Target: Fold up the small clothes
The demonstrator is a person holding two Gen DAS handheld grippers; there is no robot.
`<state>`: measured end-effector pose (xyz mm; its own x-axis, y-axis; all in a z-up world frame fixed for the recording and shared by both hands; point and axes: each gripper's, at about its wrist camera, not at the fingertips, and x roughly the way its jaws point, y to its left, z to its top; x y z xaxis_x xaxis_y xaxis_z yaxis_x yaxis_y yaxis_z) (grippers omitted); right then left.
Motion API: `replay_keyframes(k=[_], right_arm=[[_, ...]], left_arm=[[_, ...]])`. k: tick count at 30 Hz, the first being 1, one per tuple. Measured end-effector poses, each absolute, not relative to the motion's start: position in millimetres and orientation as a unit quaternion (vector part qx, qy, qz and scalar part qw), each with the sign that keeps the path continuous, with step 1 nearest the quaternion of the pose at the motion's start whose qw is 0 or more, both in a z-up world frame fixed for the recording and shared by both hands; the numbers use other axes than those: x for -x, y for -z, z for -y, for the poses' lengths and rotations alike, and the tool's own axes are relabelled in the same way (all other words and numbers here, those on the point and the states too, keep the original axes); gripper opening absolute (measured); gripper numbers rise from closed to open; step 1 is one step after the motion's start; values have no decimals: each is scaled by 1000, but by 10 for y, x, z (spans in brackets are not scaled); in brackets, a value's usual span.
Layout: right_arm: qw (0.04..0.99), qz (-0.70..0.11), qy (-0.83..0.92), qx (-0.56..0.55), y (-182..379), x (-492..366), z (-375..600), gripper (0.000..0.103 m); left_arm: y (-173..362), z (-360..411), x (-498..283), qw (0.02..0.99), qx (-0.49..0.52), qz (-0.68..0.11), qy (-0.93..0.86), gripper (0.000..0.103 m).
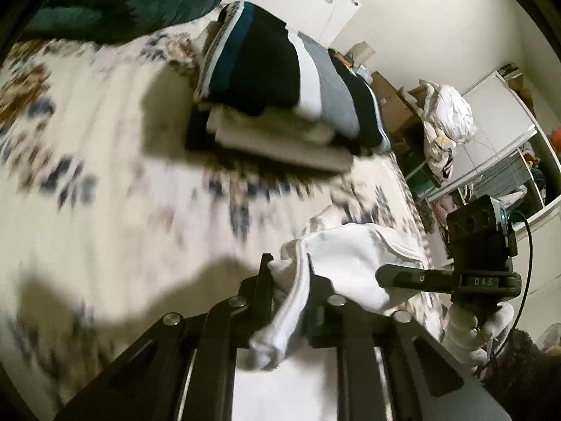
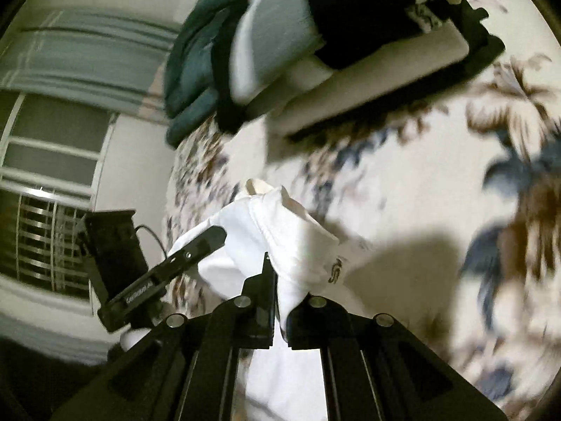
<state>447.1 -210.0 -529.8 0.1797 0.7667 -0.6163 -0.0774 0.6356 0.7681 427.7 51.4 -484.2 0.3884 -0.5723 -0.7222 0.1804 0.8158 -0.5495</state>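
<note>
both grippers – left gripper (image 1: 287,266) and right gripper (image 2: 277,273) – are pinching the white garment (image 1: 350,263) above the floral bedspread (image 1: 105,175), folded stack (image 1: 280,98) lying at twelve o'clock

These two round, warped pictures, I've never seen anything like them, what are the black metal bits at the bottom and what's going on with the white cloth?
Each picture comes from a wide-angle camera fixed on a hand-held gripper, looking forward along its two black fingers. A person holds one gripper in each hand; there is no robot arm.

In the left wrist view, the left gripper is shut on an edge of a small white garment. The other tool at its right is the right gripper.

In the right wrist view, the right gripper pinches the same white garment, with the left gripper showing at the left.

Below is a bed with a floral cover. On it lies a stack of folded clothes, dark, white and grey, and a dark green blanket beyond.
</note>
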Motion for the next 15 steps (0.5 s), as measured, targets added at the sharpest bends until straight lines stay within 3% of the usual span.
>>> replay_keyframes(k=[4, 6, 8, 10, 15], right_arm=[[677, -604, -301, -293, 5383, -3708, 2121, 8], [656, -635, -301, -278, 5525, -3326, 2184, 15], [634, -669, -293, -254, 5704, -2942, 2250, 39], [618, -691, -289, -239, 5810, -2698, 2261, 51], [619, -697, -241, -271, 5929, -2584, 2553, 57]], left_arm=[[4951, -551, -3645, 781, 200, -550, 216, 51], [5068, -661, -3281, 761, 211, -579, 203, 53], [5204, -787, -2910, 737, 212, -615, 183, 53], [5260, -890, -2683, 726, 210, -635, 161, 53], [5202, -1065, -2753, 749, 205, -616, 130, 53]])
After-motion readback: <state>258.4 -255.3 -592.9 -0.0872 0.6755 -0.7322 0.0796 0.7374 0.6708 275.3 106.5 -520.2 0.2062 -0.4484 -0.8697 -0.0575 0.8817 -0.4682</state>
